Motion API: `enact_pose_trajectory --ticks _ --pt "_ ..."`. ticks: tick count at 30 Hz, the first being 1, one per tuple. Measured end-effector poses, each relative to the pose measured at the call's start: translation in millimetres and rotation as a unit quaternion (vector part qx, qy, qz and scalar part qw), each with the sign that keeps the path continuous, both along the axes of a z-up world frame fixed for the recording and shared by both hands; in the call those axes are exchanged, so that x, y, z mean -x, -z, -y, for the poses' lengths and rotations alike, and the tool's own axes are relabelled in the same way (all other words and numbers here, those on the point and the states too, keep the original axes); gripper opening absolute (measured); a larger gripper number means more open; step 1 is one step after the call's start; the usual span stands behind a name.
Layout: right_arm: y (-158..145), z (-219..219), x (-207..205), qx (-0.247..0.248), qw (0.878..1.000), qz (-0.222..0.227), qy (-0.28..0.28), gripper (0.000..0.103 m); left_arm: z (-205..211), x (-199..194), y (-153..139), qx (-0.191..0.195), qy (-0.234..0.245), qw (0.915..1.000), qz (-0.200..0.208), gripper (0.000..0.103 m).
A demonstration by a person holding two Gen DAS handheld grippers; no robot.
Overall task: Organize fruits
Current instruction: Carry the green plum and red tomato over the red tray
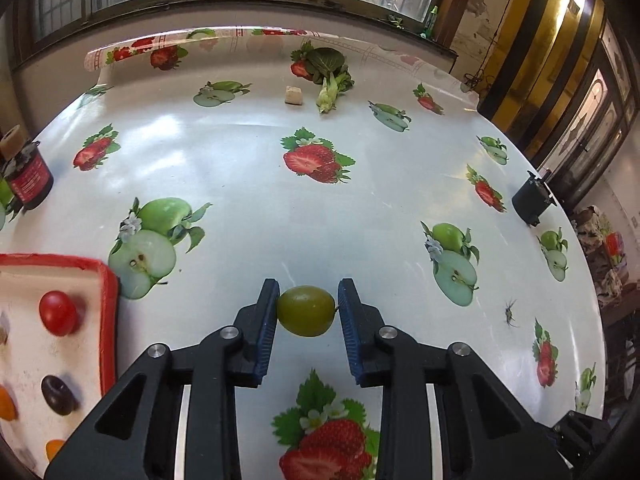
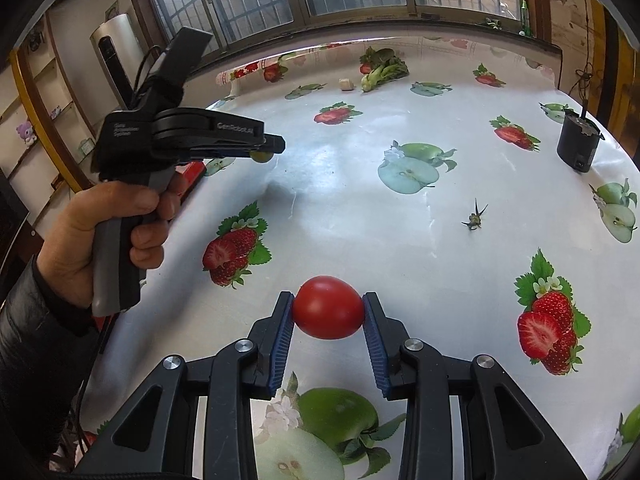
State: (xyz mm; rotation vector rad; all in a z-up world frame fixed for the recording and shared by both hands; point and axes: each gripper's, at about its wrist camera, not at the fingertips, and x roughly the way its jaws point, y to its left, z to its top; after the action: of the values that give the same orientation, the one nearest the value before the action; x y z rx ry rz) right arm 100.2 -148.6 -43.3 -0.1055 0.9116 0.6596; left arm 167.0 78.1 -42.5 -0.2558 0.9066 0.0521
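- Left wrist view: the left gripper (image 1: 307, 310) is holding a small green fruit (image 1: 306, 311) between its blue pads (image 1: 267, 332), the jaws narrowed onto it from both sides, just above the tabletop (image 1: 248, 184) near its front edge.
- A red-rimmed tray (image 1: 107, 320) is sitting at the tabletop's left edge, just beside the gripper's left finger; a small red tomato (image 1: 58, 313), a dark plum-like fruit (image 1: 58, 394) and orange pieces (image 1: 8, 403) are lying in it.
- A dark jar with a red label (image 1: 29, 179) is standing further back at the left edge.
- A bunch of leafy greens (image 1: 330, 74) is lying near the far edge, with a small pale cube (image 1: 293, 94) just beside it on the left.
- A black cylindrical container (image 1: 532, 199) is standing at the right edge, and a small dry green stem (image 1: 509, 312) is lying on the cloth to the right of the gripper.
- Right wrist view: the right gripper (image 2: 328, 307) is clamping a red tomato (image 2: 328, 307) between its pads (image 2: 374, 344), the jaws set fairly wide around it, near the tabletop's (image 2: 360, 216) front edge.
- The person's left hand (image 2: 100, 240) is gripping the handle of the left gripper (image 2: 266, 151) over the left edge, the green fruit (image 2: 261, 156) showing at its tip.
- The stem (image 2: 475, 218) is lying well apart to the right, the black container (image 2: 579, 144) is standing at the right edge, and the greens (image 2: 384, 66) are lying by the far edge.
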Motion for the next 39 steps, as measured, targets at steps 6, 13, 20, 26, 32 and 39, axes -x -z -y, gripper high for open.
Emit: enact_pose_trajectory --ticks 6,13,20,26,32,39 --pt "-8.9 -11.1 4.5 -0.006 1.000 0.008 -0.011 0.035 -6.0 49.7 -16.0 -0.007 -0.015 0.9997 0.017 0.027" --pt "-16.0 -31.9 12.8 -0.009 0.999 0.014 -0.033 0.035 -19.7 98.0 -21.9 -0.019 -0.042 0.9987 0.023 0.027" --pt "-19.4 -54.5 20.9 -0.013 0.998 0.015 -0.056 0.035 -38.4 134.7 -24.4 -0.019 -0.073 0.9968 0.028 0.028" --pt "-23.8 -76.9 29.0 -0.018 0.997 0.019 -0.079 0.035 -48.7 157.6 -26.8 -0.025 -0.090 0.9952 0.028 0.028" --pt "-32.5 -100.1 37.8 -0.024 0.994 0.027 -0.102 0.035 -58.4 175.2 -32.1 -0.028 -0.104 0.9936 0.033 0.028" --pt "-43.1 -123.9 46.2 -0.031 0.991 0.036 -0.125 0.035 -73.9 191.4 -35.5 -0.032 -0.123 0.9912 0.037 0.028"
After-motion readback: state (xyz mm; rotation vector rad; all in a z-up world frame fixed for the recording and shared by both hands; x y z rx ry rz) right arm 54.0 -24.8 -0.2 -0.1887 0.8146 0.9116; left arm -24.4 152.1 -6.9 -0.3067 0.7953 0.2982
